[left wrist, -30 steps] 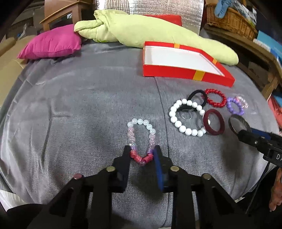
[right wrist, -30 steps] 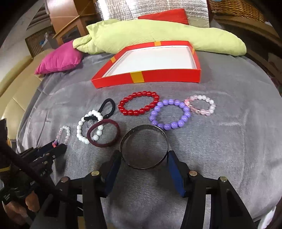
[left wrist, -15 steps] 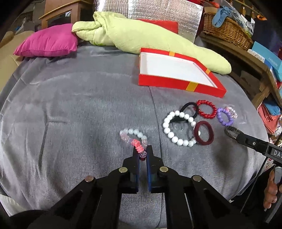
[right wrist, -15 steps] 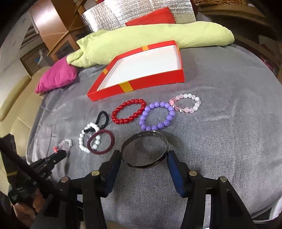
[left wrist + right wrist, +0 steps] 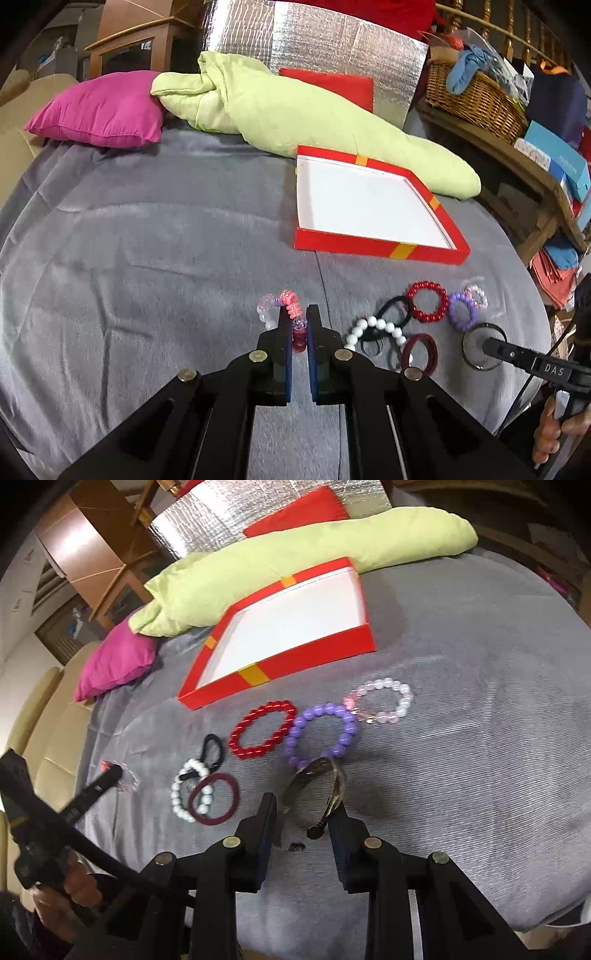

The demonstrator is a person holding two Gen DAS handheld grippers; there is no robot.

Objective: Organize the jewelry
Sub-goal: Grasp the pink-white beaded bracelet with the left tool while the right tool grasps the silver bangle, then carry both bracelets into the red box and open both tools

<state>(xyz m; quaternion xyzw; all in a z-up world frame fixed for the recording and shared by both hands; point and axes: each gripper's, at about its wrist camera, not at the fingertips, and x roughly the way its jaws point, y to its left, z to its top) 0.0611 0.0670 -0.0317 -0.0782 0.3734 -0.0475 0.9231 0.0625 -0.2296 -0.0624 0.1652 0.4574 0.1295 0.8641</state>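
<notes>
Pink bead bracelet (image 5: 283, 308) now lifted, clamped in left claw (image 5: 299, 325), metal bangle (image 5: 317, 790) squeezed between closing right claw (image 5: 304, 812)

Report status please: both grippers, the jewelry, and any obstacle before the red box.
Left gripper shut on pink beaded bracelet. Right gripper just closing, squeezing metal bangle, now tilted. Red box holds nothing; path looks clear.

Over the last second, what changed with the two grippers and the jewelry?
The left gripper closed on the pink beaded bracelet and lifted it. The right gripper's jaws have just been closing on the metal bangle, tilting it up. The red box and other bracelets stayed put.
</notes>
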